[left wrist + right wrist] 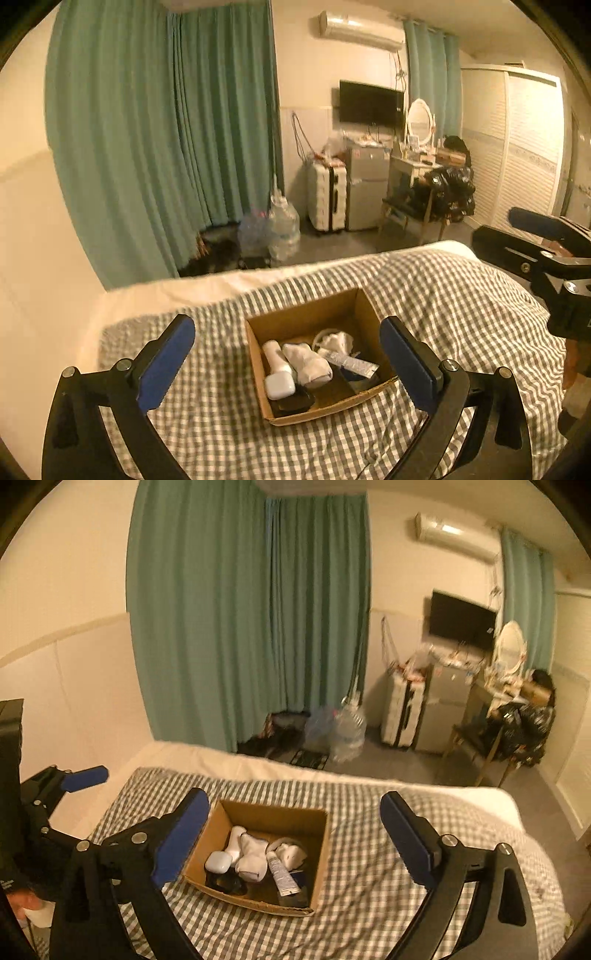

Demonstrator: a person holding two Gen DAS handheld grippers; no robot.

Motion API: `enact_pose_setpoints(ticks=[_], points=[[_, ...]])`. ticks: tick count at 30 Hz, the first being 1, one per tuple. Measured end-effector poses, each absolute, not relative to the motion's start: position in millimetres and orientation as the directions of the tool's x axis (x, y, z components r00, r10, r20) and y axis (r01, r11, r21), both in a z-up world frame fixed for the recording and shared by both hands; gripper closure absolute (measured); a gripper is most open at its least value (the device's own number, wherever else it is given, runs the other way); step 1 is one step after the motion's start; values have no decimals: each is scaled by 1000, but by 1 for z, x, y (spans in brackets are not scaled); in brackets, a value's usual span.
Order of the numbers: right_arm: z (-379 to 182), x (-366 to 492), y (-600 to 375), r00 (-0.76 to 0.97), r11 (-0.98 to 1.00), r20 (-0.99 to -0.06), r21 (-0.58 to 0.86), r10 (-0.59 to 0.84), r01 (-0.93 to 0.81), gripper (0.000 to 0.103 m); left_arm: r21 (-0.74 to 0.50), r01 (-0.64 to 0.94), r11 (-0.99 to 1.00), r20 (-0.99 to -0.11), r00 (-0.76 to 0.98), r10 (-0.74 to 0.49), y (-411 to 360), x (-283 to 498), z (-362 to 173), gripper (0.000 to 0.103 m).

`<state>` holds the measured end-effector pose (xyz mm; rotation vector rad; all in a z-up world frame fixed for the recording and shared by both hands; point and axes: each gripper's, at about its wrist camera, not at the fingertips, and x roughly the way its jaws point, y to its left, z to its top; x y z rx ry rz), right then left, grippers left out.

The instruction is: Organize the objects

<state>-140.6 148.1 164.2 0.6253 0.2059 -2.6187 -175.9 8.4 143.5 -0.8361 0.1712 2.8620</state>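
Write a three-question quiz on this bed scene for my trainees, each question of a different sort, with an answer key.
1. True or false: the cardboard box stands on the checked bedcover.
2. Multiple choice: the left gripper and right gripper are A) both open and empty, B) both shut on the box, C) one open, one shut.
3. Short answer: which small rounded item lies in the box beside the rolled white sock, at the near corner?

Key
1. True.
2. A: both sets of jaws stand wide, with nothing between the pads.
3. The white earbud case.
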Motion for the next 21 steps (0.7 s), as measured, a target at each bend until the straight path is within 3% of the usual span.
enact_pose_setpoints(ticks=[4, 11, 18, 21], points=[[193, -106, 163, -850, -912, -388, -57, -355, 406, 3, 101, -138, -985, -493, -867, 71, 9, -147, 172, 0], [205, -57, 181, -851, -911, -374, -40, -368, 411, 3, 44, -77, -996, -453, -890, 49, -1, -101, 190, 0], [175, -16, 193, -871, -910, -339, -85, -357, 406, 2, -51, -70, -996, -382, -920, 84, -8, -63, 162, 0], [154, -5, 196, -888, -918, -308, -93, -342, 385, 2, -36, -63, -997, -379, -923, 72, 0, -52, 142, 0]])
